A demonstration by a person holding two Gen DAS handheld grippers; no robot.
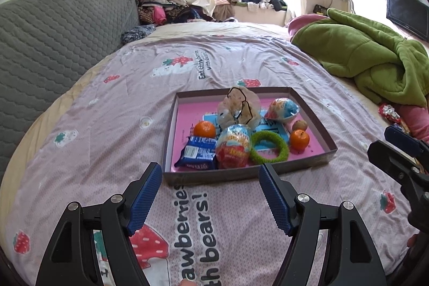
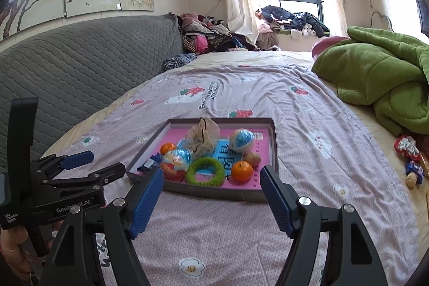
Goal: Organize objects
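A shallow box (image 1: 316, 111) with a pink floor lies on the strawberry-print bedspread. In it are two oranges (image 1: 204, 129) (image 1: 299, 139), a green fuzzy ring (image 1: 269, 148), a blue cookie packet (image 1: 198, 154), two egg-shaped toy packs (image 1: 233, 146) (image 1: 284, 109), a crumpled clear bag (image 1: 238, 106) and a small brown fruit (image 1: 299, 125). My left gripper (image 1: 210, 178) hangs open just in front of the box's near wall, holding nothing. Over the box's near edge (image 2: 214, 192) my right gripper (image 2: 211, 176) stands open and empty, with the green ring (image 2: 205, 170) and an orange (image 2: 242, 171) beyond it.
A green blanket (image 1: 375, 58) is heaped at the right of the bed. Loose wrapped items (image 2: 410, 160) lie on the bed's right side. A grey quilted headboard (image 1: 53, 44) borders the left. Clothes (image 1: 166, 4) are piled at the far end by the window.
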